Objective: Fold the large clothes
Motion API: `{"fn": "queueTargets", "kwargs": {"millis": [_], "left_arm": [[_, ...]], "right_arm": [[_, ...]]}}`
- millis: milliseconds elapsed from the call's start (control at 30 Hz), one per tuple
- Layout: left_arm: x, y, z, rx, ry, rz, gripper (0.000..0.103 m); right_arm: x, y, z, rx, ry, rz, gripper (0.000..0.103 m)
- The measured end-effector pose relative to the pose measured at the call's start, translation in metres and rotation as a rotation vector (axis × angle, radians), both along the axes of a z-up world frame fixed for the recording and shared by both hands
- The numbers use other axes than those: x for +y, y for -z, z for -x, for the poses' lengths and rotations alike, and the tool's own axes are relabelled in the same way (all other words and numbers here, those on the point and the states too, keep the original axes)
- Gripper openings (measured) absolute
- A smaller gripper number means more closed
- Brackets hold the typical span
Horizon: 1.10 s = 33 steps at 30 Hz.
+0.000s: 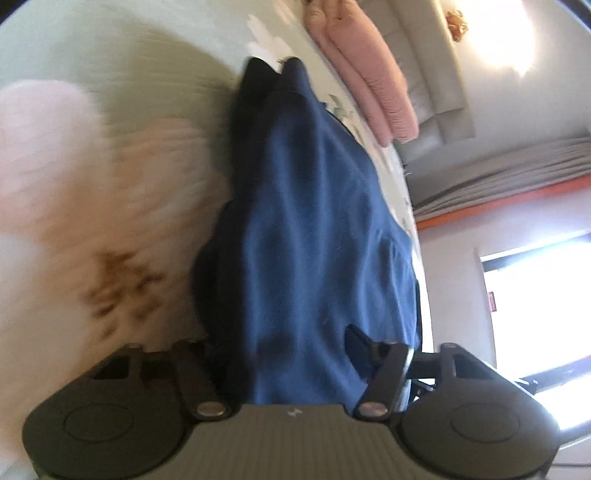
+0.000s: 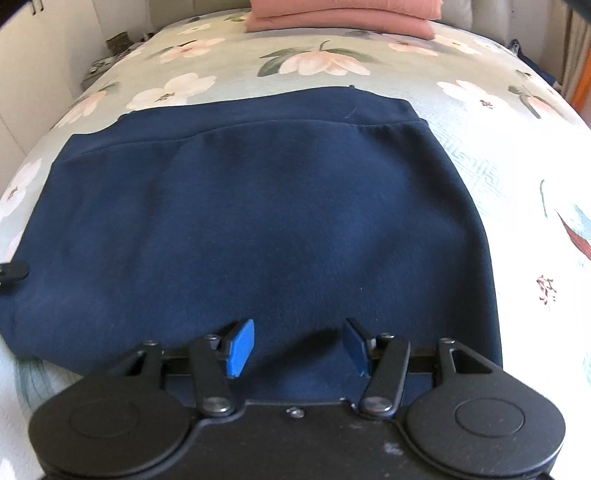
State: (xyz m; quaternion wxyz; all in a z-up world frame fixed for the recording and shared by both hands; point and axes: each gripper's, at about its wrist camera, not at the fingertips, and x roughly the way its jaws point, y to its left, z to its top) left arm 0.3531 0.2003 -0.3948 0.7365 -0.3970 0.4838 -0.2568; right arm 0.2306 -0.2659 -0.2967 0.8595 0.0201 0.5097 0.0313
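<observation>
Right wrist view shows your right gripper with blue pads apart over the navy garment, which lies flat mid-frame on the floral bedspread; pink folded clothes sit at top. In the left wrist view, navy cloth runs between your left gripper fingers; whether it's clamped I cannot tell. No readable writing

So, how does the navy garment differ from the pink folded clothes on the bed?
The navy garment lies spread wide and flat near the right gripper; the pink folded clothes sit at the far end of the bed. The navy one is a single broad piece, while the pink ones are compact and stacked. Both rest on the floral bedcover.
</observation>
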Motion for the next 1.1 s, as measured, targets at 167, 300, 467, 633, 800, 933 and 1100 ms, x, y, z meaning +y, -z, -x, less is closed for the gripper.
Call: {"fn": "queueTargets", "kwargs": {"millis": [167,300,467,633,800,933,1100], "left_arm": [[-0.008,0.018,-0.005,0.044,-0.033,0.087,0.013],[0.000,-0.005,0.008,-0.027,-0.068,0.040,0.009],[-0.006,-0.041,0.013,-0.081,-0.048,-0.017,0.008],[-0.025,-0.089,0.011,-0.151,-0.047,-0.049,0.008],[-0.078,-0.148,0.015,-0.253,0.018,-0.109,0.008],[-0.155,-0.185,0.009,-0.331,0.091,-0.160,0.008],[-0.269,-0.197,-0.003,-0.353,0.232,-0.302,0.009]], "right_arm": [[0.002,-0.006,0.001,0.004,0.023,0.021,0.067],[0.008,-0.020,0.000,-0.038,-0.007,0.068,0.067],[0.019,-0.043,0.007,-0.201,-0.088,0.016,0.067],[0.063,-0.024,-0.010,-0.186,-0.291,0.029,0.032],[0.049,-0.019,-0.014,-0.156,-0.340,0.002,0.024],[0.014,-0.010,-0.029,-0.068,-0.313,-0.164,0.025],[-0.024,0.015,-0.043,0.008,-0.187,-0.437,0.025]]}}
